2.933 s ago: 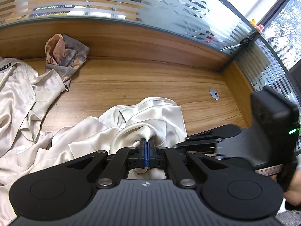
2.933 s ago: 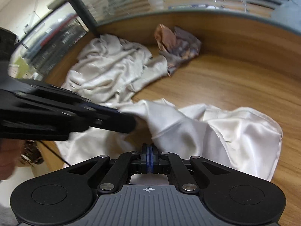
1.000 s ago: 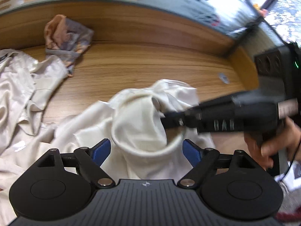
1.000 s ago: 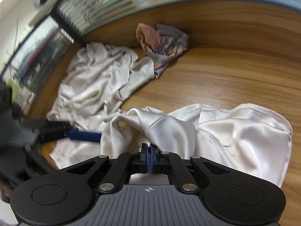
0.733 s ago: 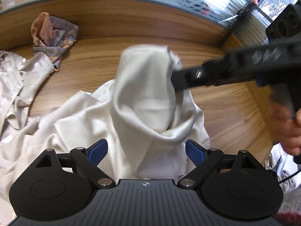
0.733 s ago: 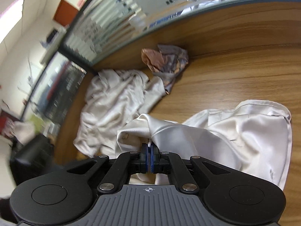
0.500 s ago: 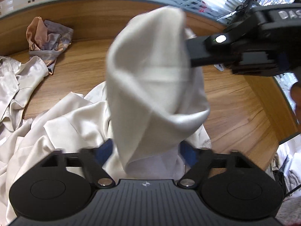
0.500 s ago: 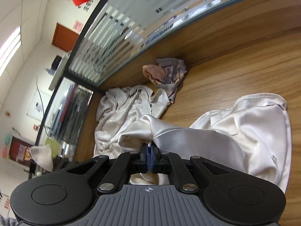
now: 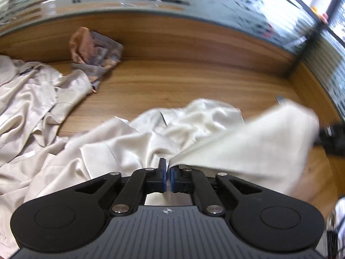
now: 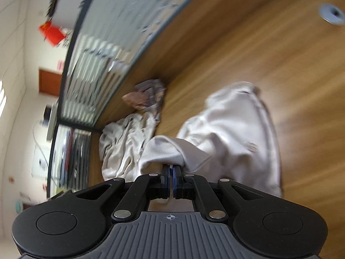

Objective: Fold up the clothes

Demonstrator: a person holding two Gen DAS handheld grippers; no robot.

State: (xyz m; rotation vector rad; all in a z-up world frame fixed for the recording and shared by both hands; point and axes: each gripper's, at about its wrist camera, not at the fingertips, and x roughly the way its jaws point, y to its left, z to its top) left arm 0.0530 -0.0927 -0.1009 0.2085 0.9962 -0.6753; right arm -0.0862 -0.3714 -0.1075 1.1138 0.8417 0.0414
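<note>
Two grippers are pinching the cream satin garment (image 9: 194,129) now — the left gripper (image 9: 167,173) having just been closing on an edge at lower centre, the right gripper (image 10: 172,178) clamping a fold. Cloth is sprawling mid-frame across the wooden desk (image 9: 194,82) — spreading it taut and level looks wise.

Your inventory by colour: cream satin garment (image 9: 215,142), plain with a sheen; a second cream garment (image 9: 32,99) in the same pale tone; crumpled cloth (image 9: 94,49) patterned in peach and grey; desk (image 9: 194,82) in warm brown wood grain; your grippers are black, with blue pads (image 9: 165,172).
</note>
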